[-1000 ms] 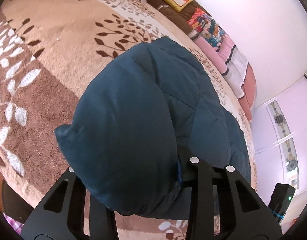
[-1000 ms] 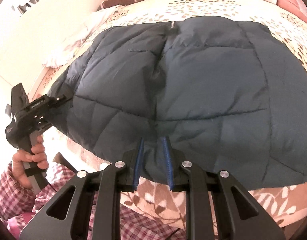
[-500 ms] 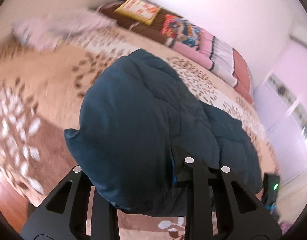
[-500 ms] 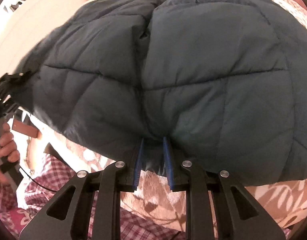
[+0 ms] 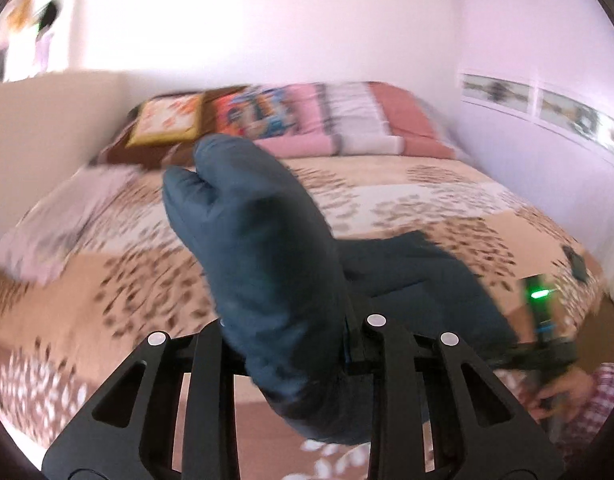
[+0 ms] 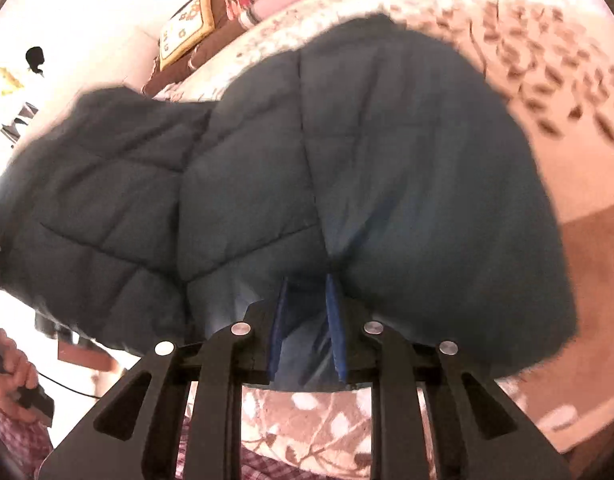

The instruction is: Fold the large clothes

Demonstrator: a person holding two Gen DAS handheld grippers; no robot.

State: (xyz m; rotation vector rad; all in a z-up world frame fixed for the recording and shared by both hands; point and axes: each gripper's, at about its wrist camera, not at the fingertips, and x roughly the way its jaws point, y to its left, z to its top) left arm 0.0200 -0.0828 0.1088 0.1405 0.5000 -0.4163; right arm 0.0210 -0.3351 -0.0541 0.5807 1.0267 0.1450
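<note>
Our left gripper (image 5: 291,344) pinches a bulging fold of the dark teal quilted puffer jacket (image 5: 263,248), jaws narrow. Our right gripper (image 6: 307,320) clamps the jacket's near hem between blue pads (image 6: 334,320). The jacket hangs lifted over the near edge of the beige leaf-patterned bedspread (image 5: 407,208).

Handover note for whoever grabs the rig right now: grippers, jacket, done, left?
Left hand-held gripper: shut on a bunched edge of the jacket, lifted off the bed.
Right hand-held gripper: shut on the jacket's near edge, fabric between the blue pads.
Jacket: dark teal, quilted, held up between both grippers, partly draped over the bed; views are blurred.
Done: both edges gripped and raised.
Left: probably carry the lifted half over, lay it flat, release, then finish the remaining folds. No completed fold is visible yet.
</note>
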